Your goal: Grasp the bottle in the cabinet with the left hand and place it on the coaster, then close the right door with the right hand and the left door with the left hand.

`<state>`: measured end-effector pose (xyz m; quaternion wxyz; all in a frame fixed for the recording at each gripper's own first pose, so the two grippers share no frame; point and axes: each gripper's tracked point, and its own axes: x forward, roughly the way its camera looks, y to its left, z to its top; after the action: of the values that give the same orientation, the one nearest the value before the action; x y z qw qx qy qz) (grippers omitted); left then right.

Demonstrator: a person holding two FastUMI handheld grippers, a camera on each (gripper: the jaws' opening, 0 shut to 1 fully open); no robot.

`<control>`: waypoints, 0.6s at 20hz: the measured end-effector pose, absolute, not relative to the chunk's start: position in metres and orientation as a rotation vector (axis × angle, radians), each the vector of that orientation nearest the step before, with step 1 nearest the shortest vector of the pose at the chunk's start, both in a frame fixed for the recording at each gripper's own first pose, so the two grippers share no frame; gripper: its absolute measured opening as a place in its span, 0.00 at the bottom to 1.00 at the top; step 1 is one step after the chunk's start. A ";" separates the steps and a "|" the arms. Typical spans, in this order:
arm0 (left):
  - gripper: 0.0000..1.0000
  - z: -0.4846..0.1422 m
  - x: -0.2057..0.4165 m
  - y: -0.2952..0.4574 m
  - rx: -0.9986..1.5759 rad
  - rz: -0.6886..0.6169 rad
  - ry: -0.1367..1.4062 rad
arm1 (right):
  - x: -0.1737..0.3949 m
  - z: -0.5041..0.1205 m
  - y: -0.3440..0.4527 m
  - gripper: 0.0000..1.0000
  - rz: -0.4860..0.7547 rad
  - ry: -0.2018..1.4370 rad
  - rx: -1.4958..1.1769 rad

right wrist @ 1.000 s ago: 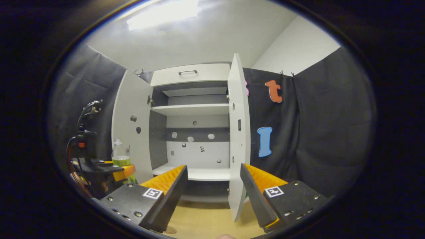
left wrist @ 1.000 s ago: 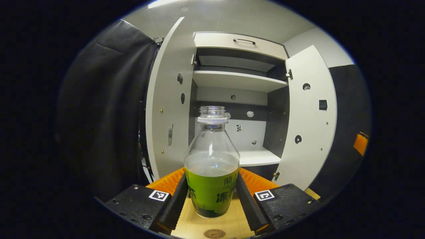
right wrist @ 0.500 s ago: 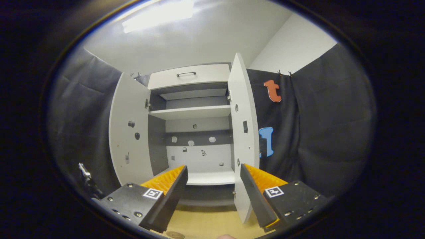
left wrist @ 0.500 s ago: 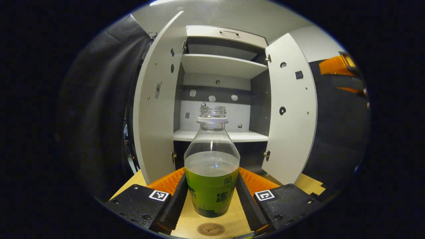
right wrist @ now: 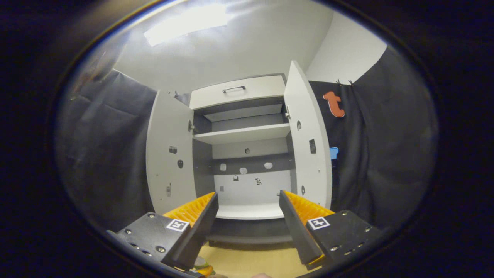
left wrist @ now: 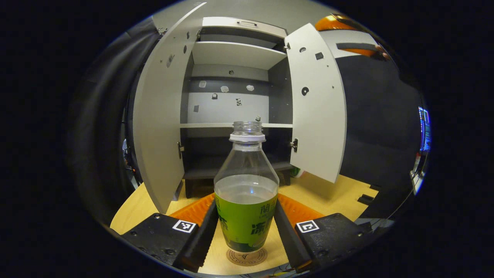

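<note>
The left door point(left wrist: 160, 116) stands open. The left tool point(left wrist: 246, 231) pinches one upright, capless bottle point(left wrist: 246, 193) just above the round coaster point(left wrist: 247, 256) on the worktop point(left wrist: 339, 193). Its green label's writing is partly hidden. The right door point(left wrist: 318, 104) is open. The right tool point(right wrist: 247, 220) is spread apart, holding nothing.

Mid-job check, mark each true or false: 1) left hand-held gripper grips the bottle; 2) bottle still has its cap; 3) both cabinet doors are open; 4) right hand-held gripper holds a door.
1) True: the left hand-held gripper is shut on the clear plastic bottle with the green label, above the round brown coaster.
2) False: its neck is open, uncapped.
3) True: the white left door and white right door stand open.
4) False: the right hand-held gripper is open, holding nothing.
</note>
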<state>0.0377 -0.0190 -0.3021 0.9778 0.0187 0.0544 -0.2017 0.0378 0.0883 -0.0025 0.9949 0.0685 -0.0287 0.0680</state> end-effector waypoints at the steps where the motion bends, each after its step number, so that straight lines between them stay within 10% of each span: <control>1: 0.80 -0.312 0.036 -0.020 0.047 -0.419 0.119 | 0.041 -0.005 0.092 0.94 0.144 -0.056 0.133; 12: 0.82 -0.372 0.043 -0.028 0.145 -0.504 0.186 | 0.058 -0.044 0.102 0.94 0.099 0.033 0.066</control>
<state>0.0428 -0.0284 -0.3719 0.9615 0.0716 0.0920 -0.2487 0.0584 0.1018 -0.0441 0.9981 0.0328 0.0163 0.0496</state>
